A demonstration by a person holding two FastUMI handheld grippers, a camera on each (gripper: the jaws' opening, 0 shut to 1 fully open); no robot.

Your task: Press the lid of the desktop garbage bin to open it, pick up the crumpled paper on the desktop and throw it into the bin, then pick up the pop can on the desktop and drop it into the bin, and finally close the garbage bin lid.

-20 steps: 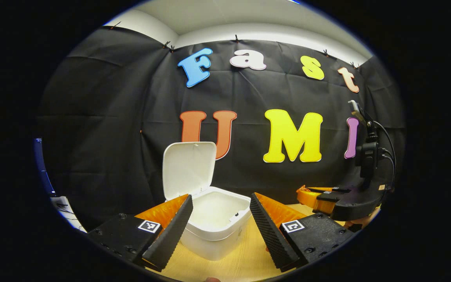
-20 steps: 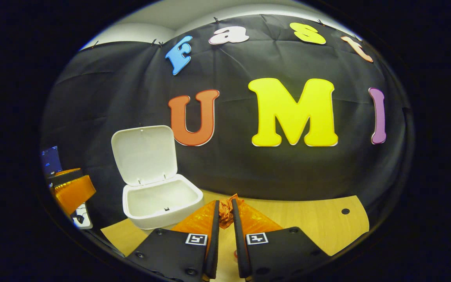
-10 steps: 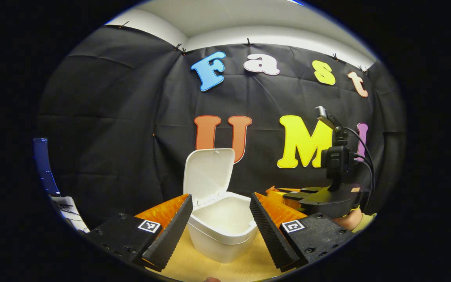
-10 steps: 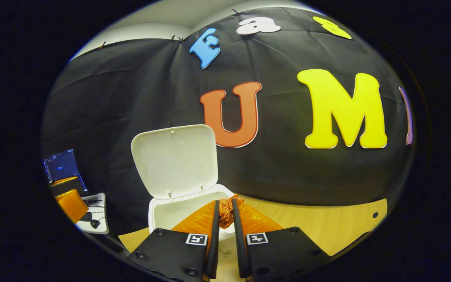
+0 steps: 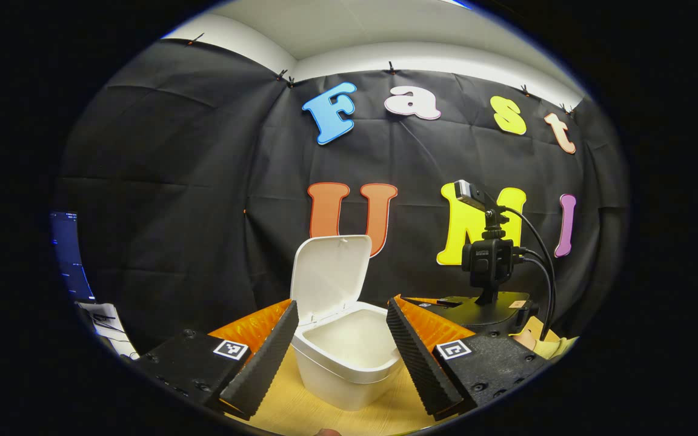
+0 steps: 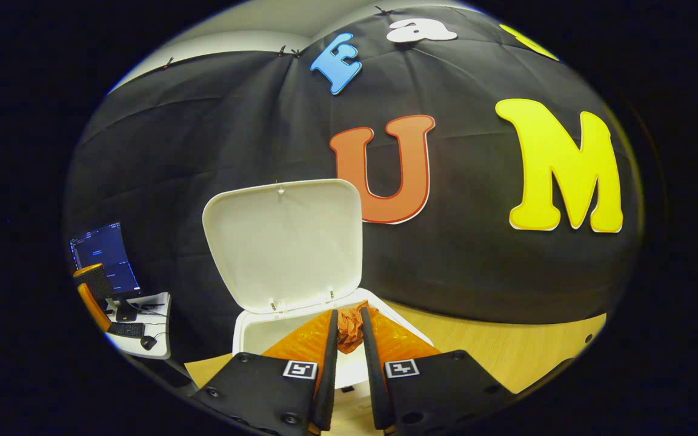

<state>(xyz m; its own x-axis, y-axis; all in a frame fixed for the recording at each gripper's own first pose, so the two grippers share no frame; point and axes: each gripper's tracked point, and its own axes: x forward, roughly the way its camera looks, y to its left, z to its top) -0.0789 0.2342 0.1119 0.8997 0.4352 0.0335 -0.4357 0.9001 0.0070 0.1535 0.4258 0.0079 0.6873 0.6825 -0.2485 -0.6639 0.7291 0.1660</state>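
Note:
The white garbage bin (image 5: pixel 349 369) stands on the wooden table with its lid (image 5: pixel 331 275) upright and the inside bare. My left gripper (image 5: pixel 342 304) is open, its fingers framing the bin from the near side. In the right gripper view the lid (image 6: pixel 282 242) rises close ahead and the bin's rim (image 6: pixel 243 324) lies just under my fingers. My right gripper (image 6: pixel 349 315) is shut on the crumpled orange paper (image 6: pixel 349 332), held above the bin's open mouth. The left gripper view shows the right gripper (image 5: pixel 482 303) beside the bin, on its right.
The wooden table (image 6: pixel 506 348) runs off to the right of the bin. A small white desk (image 6: pixel 143 321) with a keyboard, a mouse and a dark monitor (image 6: pixel 103 254) stands at the far left. The black cloth wall sits close behind the bin.
My right gripper has carried the paper leftward and closer, from beside the bin to above its mouth. The left gripper has stayed open and shifted only slightly.

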